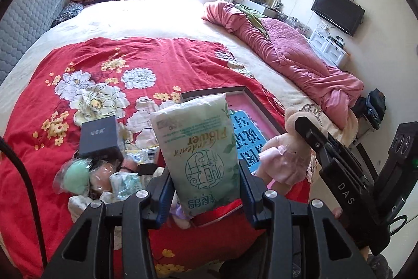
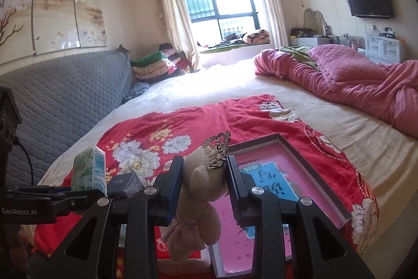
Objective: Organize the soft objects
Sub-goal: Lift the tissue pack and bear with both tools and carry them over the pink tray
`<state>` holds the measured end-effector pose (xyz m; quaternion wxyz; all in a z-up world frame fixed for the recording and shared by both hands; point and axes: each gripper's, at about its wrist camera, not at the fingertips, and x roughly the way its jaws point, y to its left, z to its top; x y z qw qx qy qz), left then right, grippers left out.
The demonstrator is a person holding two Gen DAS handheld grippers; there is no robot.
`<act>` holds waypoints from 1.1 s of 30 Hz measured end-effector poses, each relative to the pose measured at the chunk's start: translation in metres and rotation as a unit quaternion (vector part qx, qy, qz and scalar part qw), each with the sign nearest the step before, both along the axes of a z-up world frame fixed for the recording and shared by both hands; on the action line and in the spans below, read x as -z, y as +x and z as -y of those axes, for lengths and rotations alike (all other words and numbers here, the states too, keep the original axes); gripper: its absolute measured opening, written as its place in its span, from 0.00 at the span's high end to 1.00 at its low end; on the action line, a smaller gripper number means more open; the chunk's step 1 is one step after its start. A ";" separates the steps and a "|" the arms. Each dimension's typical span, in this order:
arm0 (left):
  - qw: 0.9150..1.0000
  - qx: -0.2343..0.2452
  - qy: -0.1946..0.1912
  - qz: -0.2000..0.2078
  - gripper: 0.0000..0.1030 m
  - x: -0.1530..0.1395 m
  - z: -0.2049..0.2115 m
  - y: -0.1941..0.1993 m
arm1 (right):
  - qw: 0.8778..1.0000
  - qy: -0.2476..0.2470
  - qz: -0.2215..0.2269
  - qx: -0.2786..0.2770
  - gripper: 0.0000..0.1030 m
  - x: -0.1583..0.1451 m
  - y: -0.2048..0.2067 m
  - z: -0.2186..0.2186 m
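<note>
A green tissue pack (image 1: 202, 156) is standing pinched between the left gripper (image 1: 205, 190) fingers, above a red floral cloth (image 1: 109, 75). The right gripper (image 2: 205, 186) is clamping a plush toy (image 2: 194, 203), its body dangling below the fingers beside a pink tray (image 2: 308, 161).

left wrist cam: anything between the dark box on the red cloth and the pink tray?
Yes. In the left wrist view the tissue pack, clamped in the left gripper, stands between the dark box and the pink tray.
</note>
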<state>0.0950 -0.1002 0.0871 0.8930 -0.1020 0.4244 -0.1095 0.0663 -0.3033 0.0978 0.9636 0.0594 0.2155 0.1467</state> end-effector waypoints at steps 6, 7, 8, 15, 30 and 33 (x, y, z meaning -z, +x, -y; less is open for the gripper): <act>0.999 0.036 0.010 -0.007 0.56 0.006 0.039 0.014 | 0.999 0.018 -0.005 0.043 0.68 0.003 0.006 0.035; 0.999 0.040 0.011 -0.011 0.56 0.007 0.046 0.017 | 0.998 0.021 -0.007 0.051 0.68 0.005 0.008 0.041; 0.999 0.047 0.010 -0.014 0.56 0.009 0.052 0.020 | 0.998 0.024 -0.008 0.057 0.68 0.006 0.008 0.047; 0.996 0.080 0.026 -0.032 0.56 0.024 0.086 0.037 | 0.992 0.059 -0.021 0.105 0.68 0.019 0.016 0.089; 0.977 0.147 0.089 -0.129 0.56 0.083 0.152 0.074 | 0.980 0.120 -0.088 0.129 0.68 0.064 0.043 0.137; 0.973 0.150 0.099 -0.142 0.56 0.092 0.157 0.077 | 0.978 0.125 -0.117 0.121 0.68 0.079 0.052 0.137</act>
